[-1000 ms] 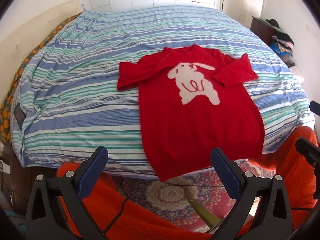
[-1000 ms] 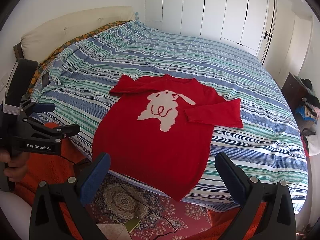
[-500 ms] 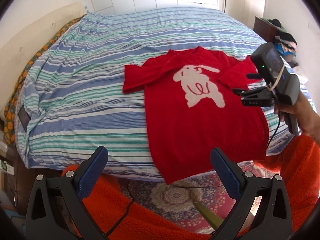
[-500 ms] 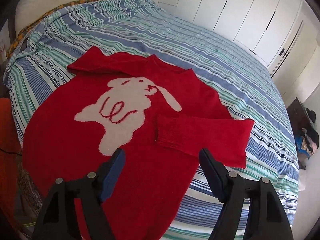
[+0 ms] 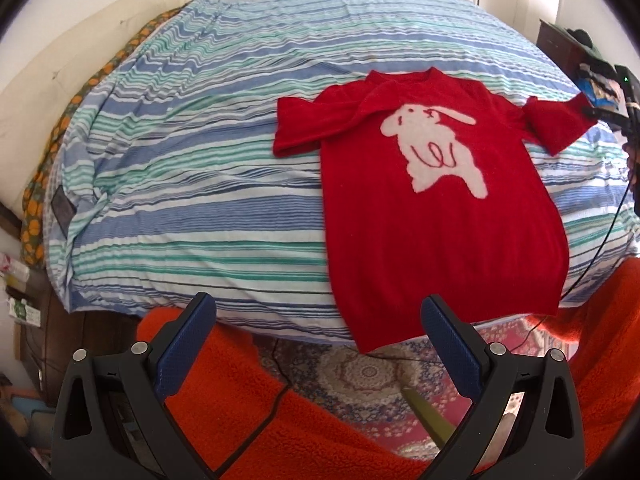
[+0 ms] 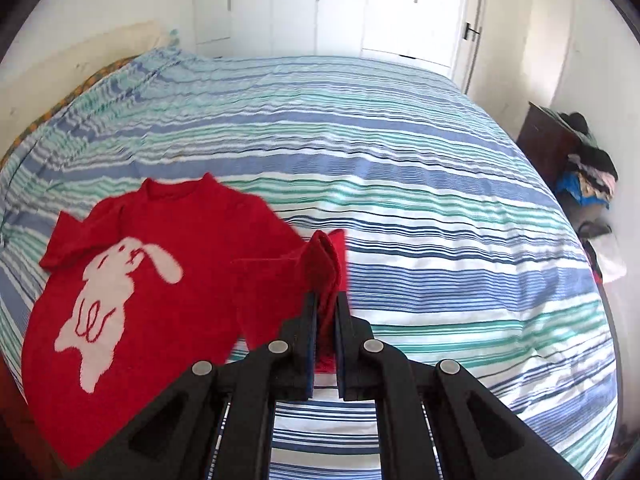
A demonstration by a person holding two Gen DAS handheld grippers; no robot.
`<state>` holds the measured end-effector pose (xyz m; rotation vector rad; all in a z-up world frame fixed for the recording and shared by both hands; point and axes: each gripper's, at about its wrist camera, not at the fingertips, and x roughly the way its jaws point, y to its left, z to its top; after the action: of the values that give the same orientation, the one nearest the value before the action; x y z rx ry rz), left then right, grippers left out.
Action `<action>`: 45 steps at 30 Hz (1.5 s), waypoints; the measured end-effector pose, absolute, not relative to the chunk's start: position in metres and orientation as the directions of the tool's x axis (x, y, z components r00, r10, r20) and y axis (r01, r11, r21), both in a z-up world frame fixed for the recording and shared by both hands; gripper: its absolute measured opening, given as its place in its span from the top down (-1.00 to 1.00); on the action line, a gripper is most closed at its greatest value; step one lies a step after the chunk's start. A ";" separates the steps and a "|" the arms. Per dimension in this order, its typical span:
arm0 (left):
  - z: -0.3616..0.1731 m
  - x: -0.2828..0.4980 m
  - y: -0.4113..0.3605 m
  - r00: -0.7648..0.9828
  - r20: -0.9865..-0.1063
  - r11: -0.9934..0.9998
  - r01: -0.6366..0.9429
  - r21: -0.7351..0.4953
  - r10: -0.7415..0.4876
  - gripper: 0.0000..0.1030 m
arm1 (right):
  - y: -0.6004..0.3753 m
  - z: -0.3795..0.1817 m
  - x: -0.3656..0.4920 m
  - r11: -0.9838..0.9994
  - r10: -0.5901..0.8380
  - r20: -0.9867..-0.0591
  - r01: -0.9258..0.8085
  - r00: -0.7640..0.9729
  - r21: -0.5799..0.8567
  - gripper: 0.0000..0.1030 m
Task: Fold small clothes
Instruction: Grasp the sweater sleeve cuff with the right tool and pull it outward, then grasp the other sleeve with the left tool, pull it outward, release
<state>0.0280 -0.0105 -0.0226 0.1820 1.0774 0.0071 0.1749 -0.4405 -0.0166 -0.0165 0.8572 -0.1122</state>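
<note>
A small red sweater with a white rabbit on its front lies face up on the striped bed, hem hanging over the near edge. It also shows in the right wrist view. My right gripper is shut on the sweater's right sleeve and holds it lifted and bunched. In the left wrist view the right gripper's body is at the far right by that sleeve. My left gripper is open and empty, below the bed's near edge, left of the hem.
The blue, green and white striped bedspread covers a wide bed. An orange fleece and a patterned rug lie below the left gripper. A dark cabinet with piled clothes stands at the right wall.
My right gripper has moved forward and right to the right sleeve, closed on it and lifted it. My left gripper has drifted left and stayed open.
</note>
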 end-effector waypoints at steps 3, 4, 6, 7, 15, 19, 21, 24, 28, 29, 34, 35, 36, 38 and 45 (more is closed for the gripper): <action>-0.019 0.032 -0.029 0.479 -0.874 0.981 0.121 0.154 0.078 -0.99 | -0.534 -0.007 0.145 0.954 -0.193 -0.760 0.299 0.621 0.001 0.86; -0.018 0.033 -0.036 0.478 -0.876 0.979 0.136 0.150 0.068 -0.99 | -0.562 -0.011 0.136 0.935 -0.218 -0.771 0.354 0.599 0.010 0.86; -0.015 0.034 -0.050 0.475 -0.879 0.976 0.166 0.143 0.048 -0.99 | -0.602 -0.028 0.121 0.904 -0.233 -0.793 0.427 0.563 0.038 0.86; -0.013 0.033 -0.057 0.477 -0.878 0.973 0.180 0.147 0.044 -0.99 | -0.616 -0.037 0.115 0.892 -0.221 -0.806 0.448 0.549 0.061 0.86; -0.005 0.022 -0.076 0.496 -0.865 0.957 0.207 0.204 0.077 -0.99 | -0.641 -0.084 0.094 0.818 -0.177 -0.866 0.559 0.468 0.135 0.86; -0.015 0.025 -0.068 0.464 -0.882 0.967 0.176 0.186 0.085 -0.99 | -0.648 -0.101 0.084 0.789 -0.163 -0.894 0.599 0.418 0.136 0.88; -0.018 0.027 -0.066 0.452 -0.887 0.967 0.172 0.188 0.092 -0.98 | -0.653 -0.102 0.080 0.775 -0.162 -0.892 0.614 0.422 0.149 0.88; -0.011 0.027 -0.064 0.488 -0.867 0.964 0.170 0.203 0.097 -0.98 | -0.652 -0.100 0.077 0.774 -0.190 -0.890 0.622 0.414 0.124 0.88; -0.009 0.028 -0.053 0.508 -0.855 0.970 0.139 0.201 0.104 -0.98 | -0.658 -0.095 0.070 0.729 -0.255 -0.893 0.681 0.371 0.075 0.76; -0.010 0.029 -0.049 0.505 -0.857 0.972 0.132 0.194 0.103 -0.98 | -0.660 -0.094 0.066 0.715 -0.266 -0.895 0.696 0.358 0.065 0.71; -0.024 0.030 -0.035 0.481 -0.869 0.974 0.114 0.195 0.118 -0.98 | -0.633 -0.055 0.048 0.758 -0.331 -0.851 0.652 0.408 0.018 -0.46; -0.028 0.031 -0.033 0.473 -0.873 0.974 0.111 0.196 0.122 -0.98 | -0.617 -0.043 0.045 0.793 -0.341 -0.831 0.609 0.439 -0.004 -0.46; -0.032 0.033 -0.031 0.466 -0.876 0.975 0.109 0.194 0.122 -0.98 | -0.600 -0.033 0.043 0.826 -0.348 -0.814 0.563 0.465 -0.031 -0.46; -0.040 0.036 -0.028 0.454 -0.883 0.977 0.102 0.185 0.120 -0.98 | -0.559 -0.013 0.036 0.880 -0.347 -0.775 0.470 0.527 -0.074 -0.48; -0.066 0.086 -0.014 0.431 -0.903 0.995 0.093 0.042 -0.002 -0.98 | -0.391 -0.012 -0.007 0.984 -0.136 -0.702 0.179 0.699 -0.011 -0.77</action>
<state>0.0863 -0.0143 -0.0662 0.0897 1.1246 -0.0591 -0.0065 -0.3906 -0.0119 0.0594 0.7772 -0.1755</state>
